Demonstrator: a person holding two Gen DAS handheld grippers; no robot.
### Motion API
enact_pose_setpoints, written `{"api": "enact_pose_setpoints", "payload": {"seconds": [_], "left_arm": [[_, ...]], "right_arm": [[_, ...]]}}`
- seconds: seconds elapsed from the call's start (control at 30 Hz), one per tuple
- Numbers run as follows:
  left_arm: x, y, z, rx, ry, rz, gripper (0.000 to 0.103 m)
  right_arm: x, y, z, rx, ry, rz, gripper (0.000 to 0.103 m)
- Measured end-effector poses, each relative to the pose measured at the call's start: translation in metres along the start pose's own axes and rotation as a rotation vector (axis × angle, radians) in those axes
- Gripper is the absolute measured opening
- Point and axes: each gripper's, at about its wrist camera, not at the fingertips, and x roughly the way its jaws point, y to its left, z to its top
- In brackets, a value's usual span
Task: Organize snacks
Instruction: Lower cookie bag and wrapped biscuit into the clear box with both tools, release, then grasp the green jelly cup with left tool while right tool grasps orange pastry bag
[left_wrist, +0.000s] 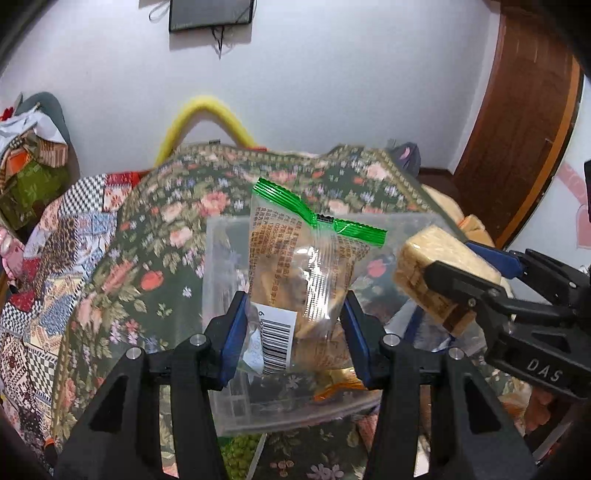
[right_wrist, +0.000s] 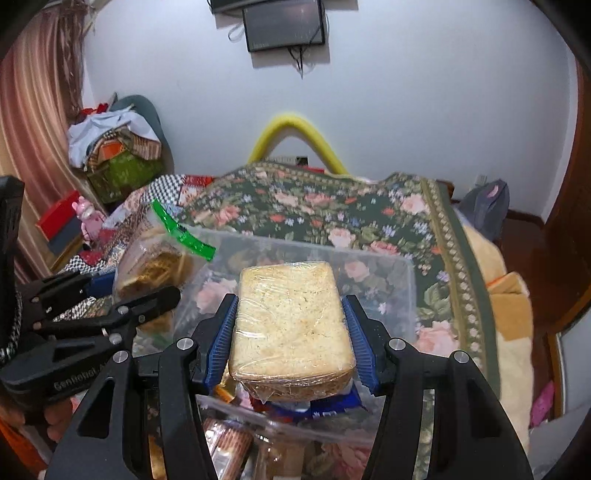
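Our left gripper (left_wrist: 295, 325) clamps a light, crinkly snack packet (left_wrist: 303, 273); our right gripper (right_wrist: 291, 339) squeezes a soft wrapped cake (right_wrist: 291, 317) by its sides, probably crushable.

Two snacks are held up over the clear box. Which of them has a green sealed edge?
The clear packet in the left gripper has the green strip on top. The block in the right gripper is only in plain film, without colour.
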Motion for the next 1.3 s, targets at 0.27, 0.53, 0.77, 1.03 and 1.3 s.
{"api": "enact_pose_setpoints", "payload": {"seconds": [0.27,0.53,0.77,1.03,1.3], "left_arm": [[0.027,0.000,-0.008,0.011,0.055,0.004,0.050],[0.022,-0.008,-0.011,0.038,0.072,0.009,0.055],[-0.029,0.003,-0.007,0.015,-0.014,-0.023,0.057],[-0.082,0.027,-0.016,0.003,-0.052,-0.023,0.063],[-0.085,0.052,-0.059,-0.017,0.026,0.003,0.063]], "right_arm": [[0.025,-0.004,-0.002,0.005,0.062,-0.010,0.053],[0.020,-0.002,0.000,0.000,0.056,-0.028,0.057],[-0.015,-0.002,0.003,-0.021,-0.007,-0.013,0.061],[-0.064,-0.006,-0.008,-0.038,-0.080,-0.001,0.065],[-0.087,-0.019,-0.034,-0.035,-0.074,-0.025,0.067]]}}
